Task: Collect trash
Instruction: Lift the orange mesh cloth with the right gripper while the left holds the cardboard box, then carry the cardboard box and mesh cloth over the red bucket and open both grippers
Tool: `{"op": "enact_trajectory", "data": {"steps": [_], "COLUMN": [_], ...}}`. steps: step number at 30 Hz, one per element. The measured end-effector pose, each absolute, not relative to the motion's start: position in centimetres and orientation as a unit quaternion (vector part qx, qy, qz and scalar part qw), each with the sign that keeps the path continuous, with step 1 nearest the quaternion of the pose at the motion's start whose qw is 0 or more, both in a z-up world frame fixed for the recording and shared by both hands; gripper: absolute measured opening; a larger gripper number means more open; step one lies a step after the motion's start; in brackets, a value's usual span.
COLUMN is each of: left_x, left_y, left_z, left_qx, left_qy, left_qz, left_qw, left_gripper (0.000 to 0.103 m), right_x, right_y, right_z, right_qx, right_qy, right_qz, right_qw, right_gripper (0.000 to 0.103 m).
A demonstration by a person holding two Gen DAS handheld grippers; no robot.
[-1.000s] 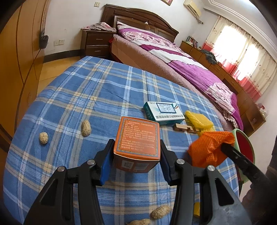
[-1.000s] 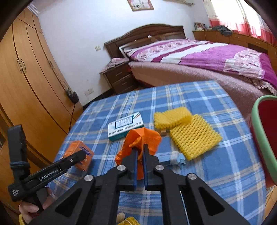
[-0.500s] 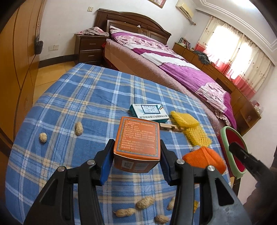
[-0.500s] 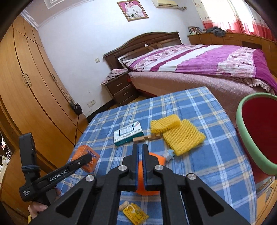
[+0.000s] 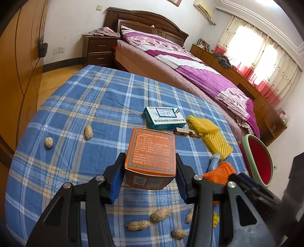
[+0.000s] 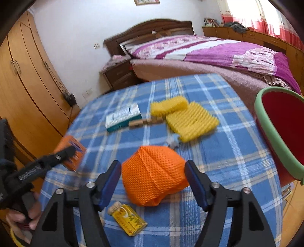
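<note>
purple-quilted bed, wooden nightstand, wardrobe, possibly bag hanging.

You get bright daylight from the curtained window, which blows out to white glare. Your left wrist view is sharp; your right wrist view smears, worst at the headboard left of that window. Both views bulge, with dark corners.

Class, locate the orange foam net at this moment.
In the right wrist view the orange foam net lies on the checked tablecloth between the open right claw fingers, near the small yellow packet.
</note>
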State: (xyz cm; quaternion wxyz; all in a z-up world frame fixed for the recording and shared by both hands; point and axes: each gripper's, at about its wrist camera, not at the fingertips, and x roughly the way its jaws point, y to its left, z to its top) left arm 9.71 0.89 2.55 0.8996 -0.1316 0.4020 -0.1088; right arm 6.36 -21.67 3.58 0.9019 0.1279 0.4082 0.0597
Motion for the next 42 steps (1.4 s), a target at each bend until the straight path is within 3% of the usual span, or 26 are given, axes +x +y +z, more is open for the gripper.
{"op": "enact_trajectory", "data": {"steps": [10, 11, 13, 16, 19, 42], "left_x": [9.9, 9.9, 9.9, 9.8, 9.7, 8.6], "left_y": [1.2, 1.2, 1.1, 1.0, 0.8, -5.3], "left_z": [1.9, 1.9, 1.9, 2.0, 2.2, 5.2], "left_qx": [-0.135, -0.135, -0.134, -0.132, -0.131, -0.102], "left_qy": [0.410, 0.410, 0.409, 0.408, 0.407, 0.410], "left_qz": [-0.105, -0.105, -0.106, -0.108, -0.109, -0.191], "left_qw": [0.896, 0.896, 0.896, 0.897, 0.897, 0.886], "left_gripper": [0.049, 0.049, 0.049, 0.049, 0.049, 0.049], "right_x": [7.0, 7.0, 6.9, 6.6, 6.1, 0.5], "right_y": [-19.6, -19.5, -19.5, -19.8, -20.4, -27.9], "right_z": [1.2, 1.1, 0.9, 1.1, 1.7, 7.6], "right_qx": [0.089, 0.086, 0.075, 0.085, 0.098, 0.170], "right_qy": [0.439, 0.442, 0.442, 0.440, 0.427, 0.352], "right_qz": [0.058, 0.057, 0.053, 0.061, 0.063, 0.027], "right_qw": [0.892, 0.891, 0.892, 0.892, 0.897, 0.920], "right_gripper": [0.071, 0.068, 0.048, 0.030, 0.022, 0.020]}}
